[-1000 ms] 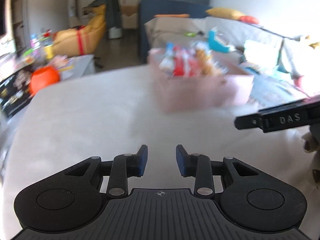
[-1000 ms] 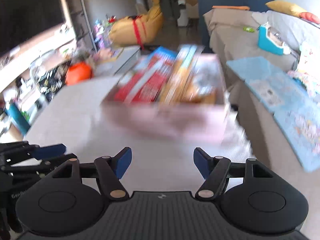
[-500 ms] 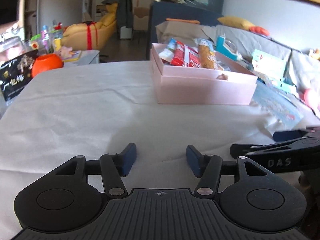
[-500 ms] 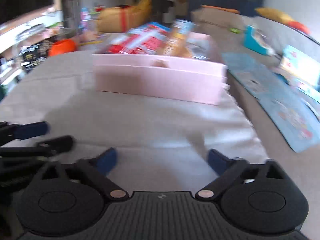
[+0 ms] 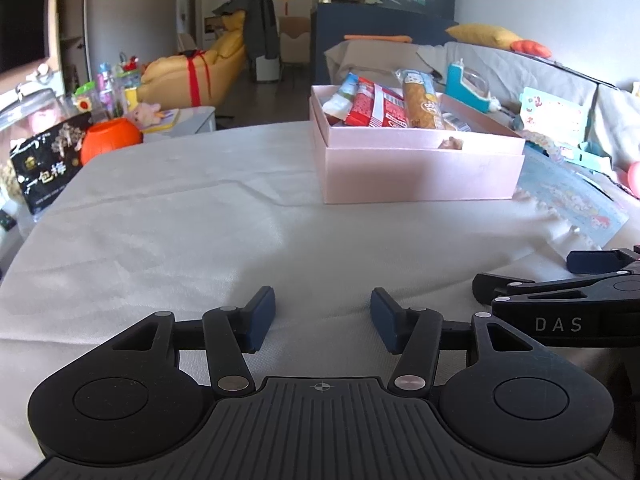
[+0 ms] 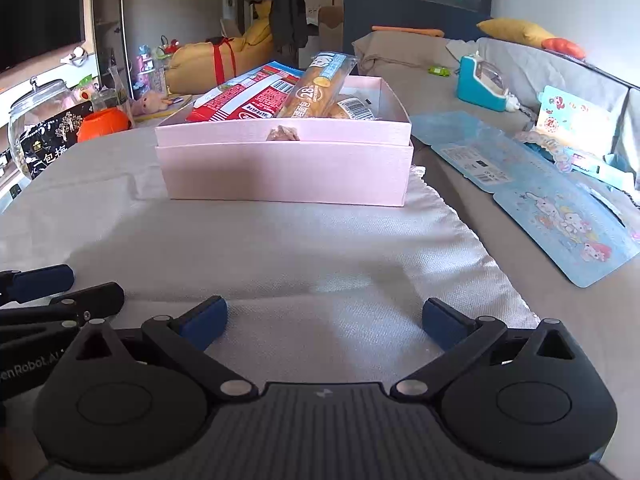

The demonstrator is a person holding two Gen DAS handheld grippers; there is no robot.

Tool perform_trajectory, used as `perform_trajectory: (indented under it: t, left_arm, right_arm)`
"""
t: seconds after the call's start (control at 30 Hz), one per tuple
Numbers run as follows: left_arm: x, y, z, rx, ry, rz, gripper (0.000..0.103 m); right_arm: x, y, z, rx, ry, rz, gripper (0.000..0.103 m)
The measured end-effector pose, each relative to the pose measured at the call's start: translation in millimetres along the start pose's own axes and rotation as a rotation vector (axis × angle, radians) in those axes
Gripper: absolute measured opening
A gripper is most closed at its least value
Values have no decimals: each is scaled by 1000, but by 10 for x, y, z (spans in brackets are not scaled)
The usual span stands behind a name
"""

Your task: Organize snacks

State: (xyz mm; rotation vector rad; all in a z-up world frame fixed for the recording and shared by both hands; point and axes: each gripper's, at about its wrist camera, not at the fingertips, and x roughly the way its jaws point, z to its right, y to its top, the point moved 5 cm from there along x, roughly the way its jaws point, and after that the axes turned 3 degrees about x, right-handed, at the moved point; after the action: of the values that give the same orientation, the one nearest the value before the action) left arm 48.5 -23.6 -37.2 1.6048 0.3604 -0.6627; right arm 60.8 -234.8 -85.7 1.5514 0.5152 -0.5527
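Observation:
A pink box stands on the white-clothed table, also in the right wrist view. It holds a red snack pack, a long bread pack and a white-blue pack. In the right wrist view the red pack and the bread pack lean on its rim. My left gripper is open and empty, low over the cloth, well short of the box. My right gripper is wide open and empty, beside the left one.
An orange pot, a black bag and a glass jar stand off the table's left. Blue printed sheets lie on the grey sofa to the right. The cloth's right edge runs close to my right gripper.
Both grippers have pulled back from the box and come down low over the cloth. Both have opened wider, the right one most. The box and its snacks have not moved.

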Motion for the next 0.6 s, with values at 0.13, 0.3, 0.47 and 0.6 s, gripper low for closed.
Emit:
perform_trajectory:
  t: [0.13,0.3,0.47,0.6]
  left_arm:
    - [11,5,-11,-3,1,0,61]
    - [12,9,-14,-2,1,-1,61]
    - [12,10,-13,-3,0,-1,61]
    - [11,10,-13,-3,0,-1,61]
  right_arm:
    - [5,7,15,7,6,0,103]
    - [4,6,20,7,9,1,103]
    - [7,4,17,6,8,1,103]
    - [7,5,16,6,8,1,103]
